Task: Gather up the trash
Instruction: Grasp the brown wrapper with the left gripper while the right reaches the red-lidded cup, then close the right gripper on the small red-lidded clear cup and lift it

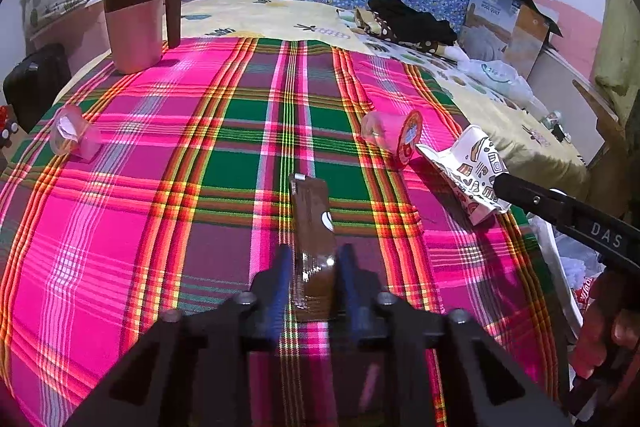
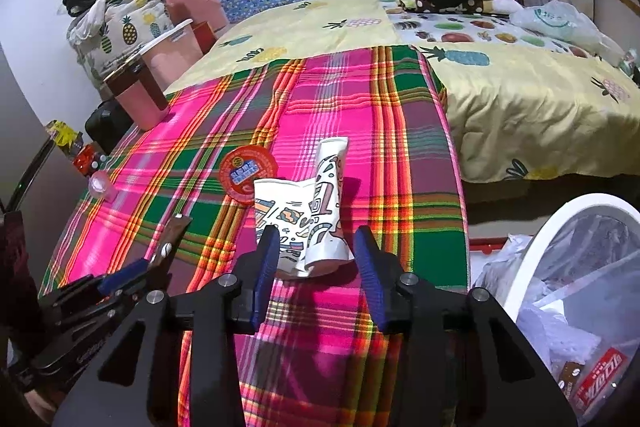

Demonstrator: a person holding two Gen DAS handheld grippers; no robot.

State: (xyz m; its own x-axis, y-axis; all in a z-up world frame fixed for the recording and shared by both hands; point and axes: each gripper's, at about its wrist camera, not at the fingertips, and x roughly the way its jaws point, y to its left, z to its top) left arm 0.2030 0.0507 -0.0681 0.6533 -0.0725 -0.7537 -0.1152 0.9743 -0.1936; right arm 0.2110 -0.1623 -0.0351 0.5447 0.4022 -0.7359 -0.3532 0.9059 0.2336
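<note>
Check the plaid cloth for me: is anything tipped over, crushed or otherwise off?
Yes. Two pink cups lie on their sides: one with a red lid mid-cloth, one smaller near the left edge. The white patterned paper cup is crushed flat between the open right gripper fingers. A brown wrapper lies flat at the left gripper. The pink mug stands upright.

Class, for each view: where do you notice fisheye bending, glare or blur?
Left wrist view: plaid cloth stripes bow outward, brown wrapper shows glare near the left gripper. Right wrist view: black vignette corners, trash bin rim curves, right gripper base blurred.
</note>
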